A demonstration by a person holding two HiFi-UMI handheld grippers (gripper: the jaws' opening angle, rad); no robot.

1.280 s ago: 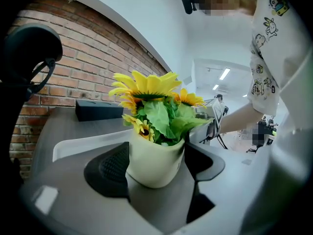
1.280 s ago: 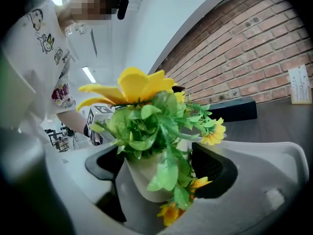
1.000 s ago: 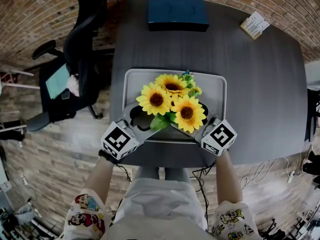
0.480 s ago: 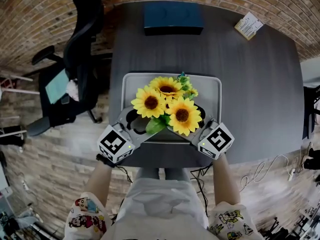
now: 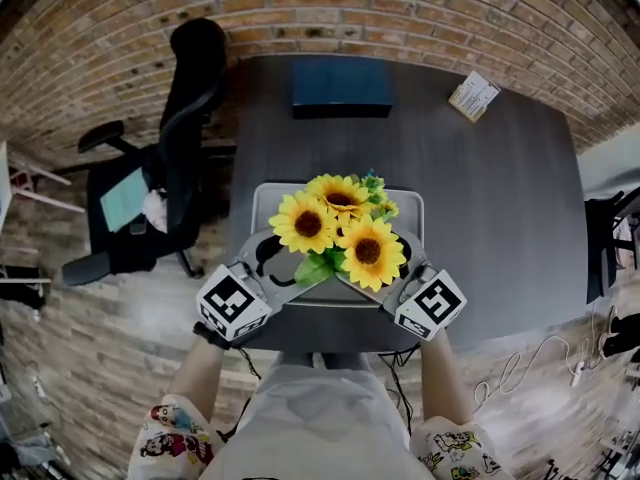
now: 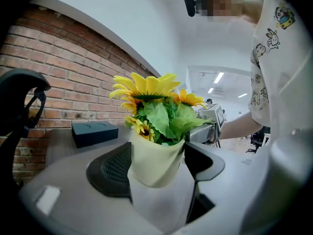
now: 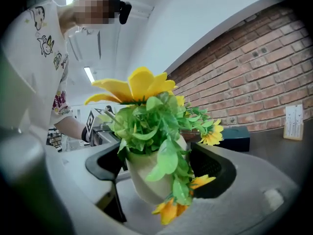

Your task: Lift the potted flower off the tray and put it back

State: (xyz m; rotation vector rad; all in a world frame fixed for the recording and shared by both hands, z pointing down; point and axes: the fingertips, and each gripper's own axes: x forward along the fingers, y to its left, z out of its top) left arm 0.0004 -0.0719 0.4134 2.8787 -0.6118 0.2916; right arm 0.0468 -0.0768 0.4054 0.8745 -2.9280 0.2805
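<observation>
Counts: 1 potted flower (image 5: 340, 233) w/ 3 big sunflower heads (image 5: 307, 223); 1 tray (image 5: 412, 218); 2 grippers: left gripper (image 5: 275, 258) at pot's 7 o'clock, right gripper (image 5: 400, 263) at 5; 1 dark box (image 5: 341, 88) at 12; 1 paper pack (image 5: 473, 95) at 1; 1 office chair (image 5: 170, 158) at 10; 1 table (image 5: 500, 218).

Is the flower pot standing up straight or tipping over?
Roughly straight. In both gripper views the cream pot sits mouth-up between the jaws, and its sunflowers face up toward the head camera.
</observation>
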